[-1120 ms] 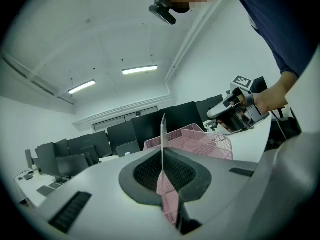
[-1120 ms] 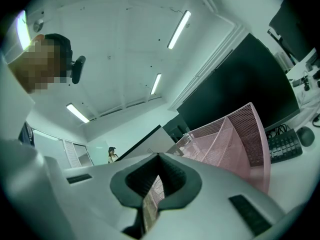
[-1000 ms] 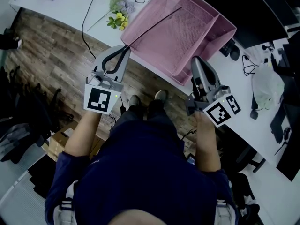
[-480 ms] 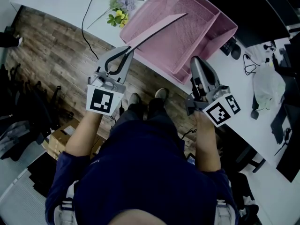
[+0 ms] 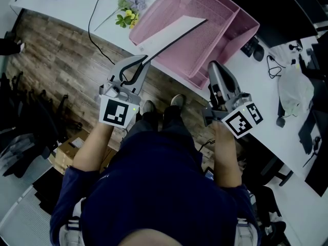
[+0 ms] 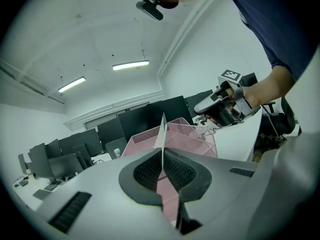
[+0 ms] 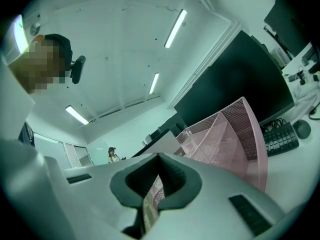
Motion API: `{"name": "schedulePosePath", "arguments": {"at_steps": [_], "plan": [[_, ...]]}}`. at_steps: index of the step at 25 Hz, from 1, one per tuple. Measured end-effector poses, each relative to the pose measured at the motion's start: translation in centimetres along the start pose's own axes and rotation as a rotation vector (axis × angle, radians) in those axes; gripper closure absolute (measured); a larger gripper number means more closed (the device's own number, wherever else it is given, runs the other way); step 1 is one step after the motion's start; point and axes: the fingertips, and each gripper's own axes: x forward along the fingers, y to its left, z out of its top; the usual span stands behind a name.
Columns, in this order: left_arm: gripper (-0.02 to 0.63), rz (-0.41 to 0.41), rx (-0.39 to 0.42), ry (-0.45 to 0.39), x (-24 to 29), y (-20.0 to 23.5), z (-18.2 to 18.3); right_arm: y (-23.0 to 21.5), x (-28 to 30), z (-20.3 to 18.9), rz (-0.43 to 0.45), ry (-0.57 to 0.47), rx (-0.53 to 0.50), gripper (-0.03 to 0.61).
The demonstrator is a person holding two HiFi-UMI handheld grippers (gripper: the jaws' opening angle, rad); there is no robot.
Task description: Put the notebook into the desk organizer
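White worktop (image 5: pixel 61 9) above wood floor (image 5: pixel 56 65) bears pink organizer (image 5: pixel 223 32); left tongs (image 5: pixel 145 60) clamp notebook (image 5: pixel 179 27), right tongs (image 5: pixel 216 67) closed, empty

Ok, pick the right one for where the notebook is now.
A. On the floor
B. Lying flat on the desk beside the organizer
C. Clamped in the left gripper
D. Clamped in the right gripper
C: the left gripper is shut on one edge of the notebook, which reaches out over the organizer; the right gripper holds nothing.
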Motion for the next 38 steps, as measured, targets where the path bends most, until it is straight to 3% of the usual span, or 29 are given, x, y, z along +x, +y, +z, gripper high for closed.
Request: {"name": "schedulePosePath", "arguments": {"at_steps": [15,38], "plan": [[0.580,-0.069,0.068,0.087,0.5,-2.5,-2.4,-0.6,-0.4,-0.7,-0.025,-0.012,0.020,0.575],[0.565,-0.113,0.195,0.133,1.4,-4.4,-4.3,-2.1,-1.4,-2.1,-0.058,-0.026,0.069,0.575]]}}
